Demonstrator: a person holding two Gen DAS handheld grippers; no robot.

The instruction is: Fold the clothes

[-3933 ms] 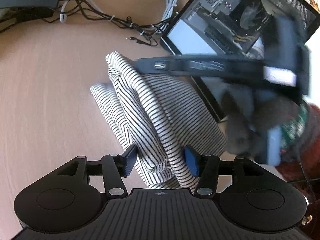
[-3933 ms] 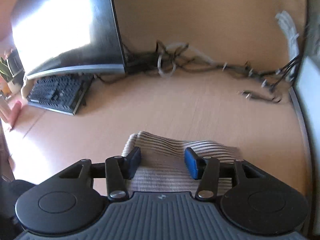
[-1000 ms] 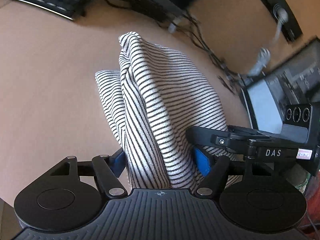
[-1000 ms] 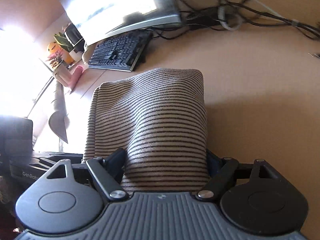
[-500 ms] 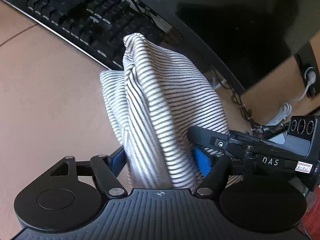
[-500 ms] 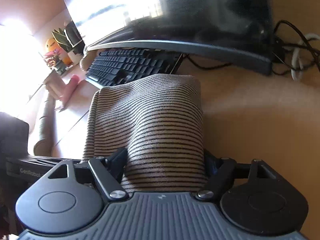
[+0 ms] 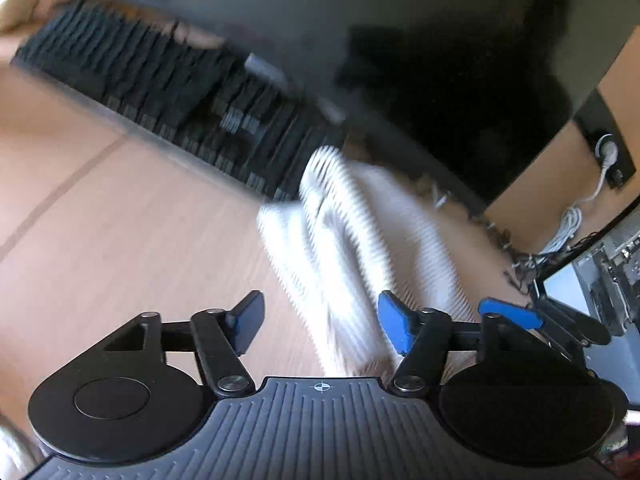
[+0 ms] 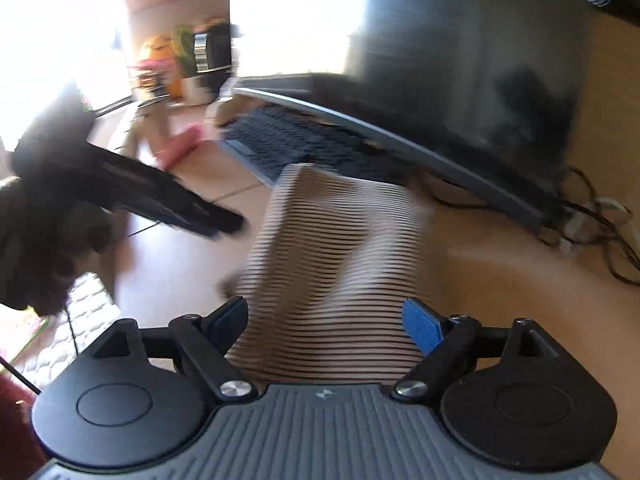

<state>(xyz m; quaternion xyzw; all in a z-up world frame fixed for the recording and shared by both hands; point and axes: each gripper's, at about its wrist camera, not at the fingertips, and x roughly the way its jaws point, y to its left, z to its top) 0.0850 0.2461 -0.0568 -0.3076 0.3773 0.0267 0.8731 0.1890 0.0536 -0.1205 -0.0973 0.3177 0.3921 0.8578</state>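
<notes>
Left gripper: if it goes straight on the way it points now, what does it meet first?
Most likely the striped garment, already lying between the closing fingers of the left gripper. Beyond it is the keyboard; blur makes depth uncertain.

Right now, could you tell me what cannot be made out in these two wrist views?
Left wrist view: motion blur smears the striped garment and the keyboard; folds and keys unreadable.
Right wrist view: the right tool has its jaws opening around the garment; blur hides whether its pads touch, and its body covers the cloth's near end.
Right wrist view: window glare washes out the upper left.
</notes>
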